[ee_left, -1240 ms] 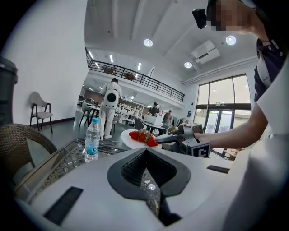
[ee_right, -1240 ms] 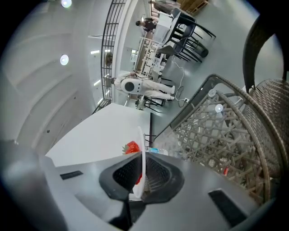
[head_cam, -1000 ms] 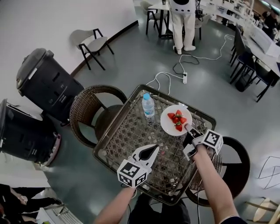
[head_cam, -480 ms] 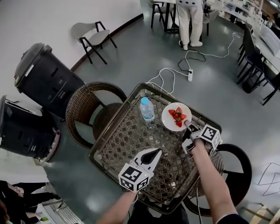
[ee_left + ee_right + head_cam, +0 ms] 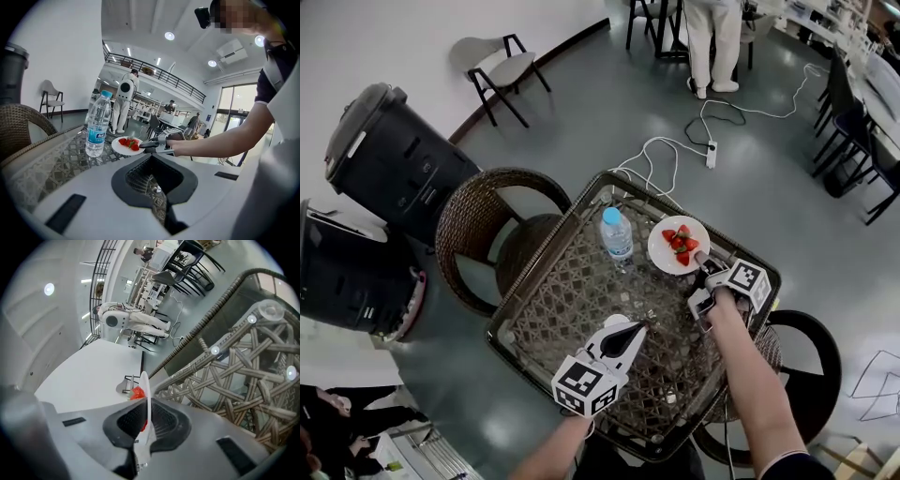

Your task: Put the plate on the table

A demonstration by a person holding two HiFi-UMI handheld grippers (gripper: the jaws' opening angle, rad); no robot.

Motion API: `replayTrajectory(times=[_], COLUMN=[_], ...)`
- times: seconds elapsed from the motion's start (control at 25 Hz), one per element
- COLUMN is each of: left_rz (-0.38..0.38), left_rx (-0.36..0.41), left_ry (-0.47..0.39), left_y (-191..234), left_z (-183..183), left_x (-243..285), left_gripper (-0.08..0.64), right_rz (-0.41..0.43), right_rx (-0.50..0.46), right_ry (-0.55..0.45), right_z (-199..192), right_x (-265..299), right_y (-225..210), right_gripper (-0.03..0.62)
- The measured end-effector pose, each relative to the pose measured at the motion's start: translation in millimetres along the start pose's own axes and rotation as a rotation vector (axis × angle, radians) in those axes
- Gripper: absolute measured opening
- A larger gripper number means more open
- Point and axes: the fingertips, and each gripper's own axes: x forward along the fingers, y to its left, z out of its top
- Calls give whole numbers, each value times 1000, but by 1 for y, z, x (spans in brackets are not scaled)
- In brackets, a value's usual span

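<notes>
Wicker chair point(image 5: 478, 234) stands just left of a glass-topped woven table point(image 5: 572, 281), seen from above. Two dark bins point(image 5: 389, 164) sit farther left of the table, well apart from it.

Left gripper point(image 5: 639, 327) hovers over the table's near middle. Its jaws are pressed together to a point, with nothing between them.

Clear water bottle point(image 5: 617, 234) with a blue cap stands upright on the table's far half, near the centre.

White plate point(image 5: 678, 246) sits just right of the bottle, at the table's far right corner. Red strawberries point(image 5: 681, 244) are piled on its middle. The plate lies level and low over the tabletop; whether it touches the glass cannot be told.

Right gripper point(image 5: 703, 264) reaches in from the table's right side and pinches the plate's near rim between its jaws. In the right gripper view the plate shows edge-on, held between the two pads, with the table's weave beside it.

Beyond the table's far edge, a white cable and power strip point(image 5: 710, 155) lie on the grey floor, and a person in white point(image 5: 712, 37) stands farther off.
</notes>
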Motion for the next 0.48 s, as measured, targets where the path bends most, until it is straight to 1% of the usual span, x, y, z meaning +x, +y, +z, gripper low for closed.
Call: replayTrajectory(times=[0.48], left_rz=[-4], left_rx=[-13], left_ry=[4], left_y=[4], left_z=[3], left_x=[12], left_gripper=[5], right_rz=[-48], right_rx=[-30], right_ry=[3], right_z=[5], right_x=[15], right_y=[-6], right_gripper=[17])
